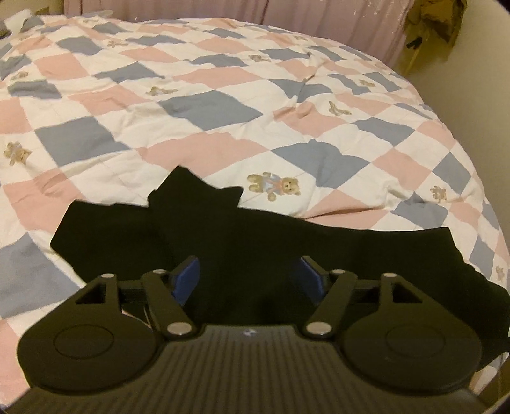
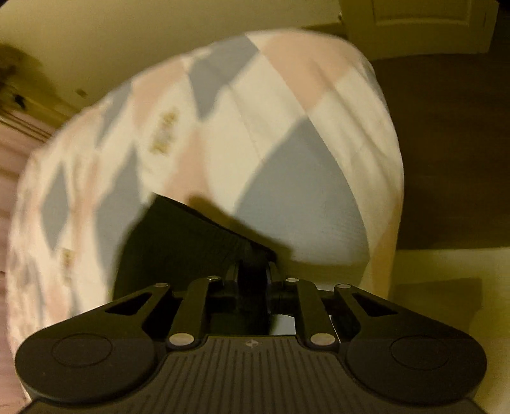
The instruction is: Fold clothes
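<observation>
The black garment (image 1: pixel 255 235) lies along the near edge of the bed, directly in front of both tools, bunched and uneven rather than squared into a neat stack. The left gripper (image 1: pixel 250 274) sits low over it with its blue pads (image 1: pixel 188 280) spread wide apart and dark cloth showing in the gap between them, nothing pinched; I'd guess it is held there to steady or take hold of the fabric. The right gripper (image 2: pixel 253 277) has its jaws drawn together on a fold of the same garment (image 2: pixel 178 242), apparently gripping an edge at the bed's corner so the cloth can be lifted or pulled. That view is blurred, so the pinch is hard to see in detail. Beyond lies the checked bear-print quilt (image 1: pixel 223 105), and past it a pink curtain (image 1: pixel 318 19).
</observation>
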`<action>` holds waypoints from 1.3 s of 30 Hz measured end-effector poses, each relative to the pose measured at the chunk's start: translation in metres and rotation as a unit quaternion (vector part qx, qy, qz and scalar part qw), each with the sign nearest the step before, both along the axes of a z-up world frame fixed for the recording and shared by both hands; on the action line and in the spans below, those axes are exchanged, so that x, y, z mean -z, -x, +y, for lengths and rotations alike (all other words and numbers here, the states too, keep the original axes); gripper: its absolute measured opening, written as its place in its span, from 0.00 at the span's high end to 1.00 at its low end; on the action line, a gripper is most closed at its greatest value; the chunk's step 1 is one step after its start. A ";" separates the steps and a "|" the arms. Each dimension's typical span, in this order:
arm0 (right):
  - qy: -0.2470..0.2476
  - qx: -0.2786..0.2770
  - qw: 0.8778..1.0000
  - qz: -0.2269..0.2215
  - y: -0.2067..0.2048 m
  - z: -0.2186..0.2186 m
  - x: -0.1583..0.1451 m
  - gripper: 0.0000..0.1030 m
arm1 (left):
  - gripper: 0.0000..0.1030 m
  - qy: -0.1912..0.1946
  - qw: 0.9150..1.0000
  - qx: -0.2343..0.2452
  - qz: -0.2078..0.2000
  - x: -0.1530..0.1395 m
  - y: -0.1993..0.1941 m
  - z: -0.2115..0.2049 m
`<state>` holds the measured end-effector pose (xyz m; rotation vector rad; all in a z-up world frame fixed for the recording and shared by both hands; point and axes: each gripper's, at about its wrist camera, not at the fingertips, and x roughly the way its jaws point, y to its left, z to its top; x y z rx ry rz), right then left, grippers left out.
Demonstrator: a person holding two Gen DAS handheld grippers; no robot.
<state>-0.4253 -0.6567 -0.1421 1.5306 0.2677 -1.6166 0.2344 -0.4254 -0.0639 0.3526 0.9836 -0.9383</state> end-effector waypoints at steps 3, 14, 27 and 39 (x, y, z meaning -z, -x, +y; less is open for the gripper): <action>0.001 -0.028 0.999 0.029 -0.014 -0.005 0.000 0.72 | 0.25 -0.019 0.999 0.007 -0.028 0.015 -0.004 -0.022; -0.026 -0.055 0.996 0.069 -0.033 -0.003 0.008 0.65 | 0.94 -0.034 0.994 -0.016 -0.099 0.059 -0.032 -0.047; -0.040 -0.070 0.991 0.108 -0.050 -0.008 0.005 0.66 | 0.87 0.138 0.919 -0.346 0.131 0.107 -0.128 0.140; -0.022 -0.070 0.993 0.091 -0.044 -0.003 -0.010 0.83 | 0.93 0.140 0.947 -0.269 0.102 0.081 -0.154 0.108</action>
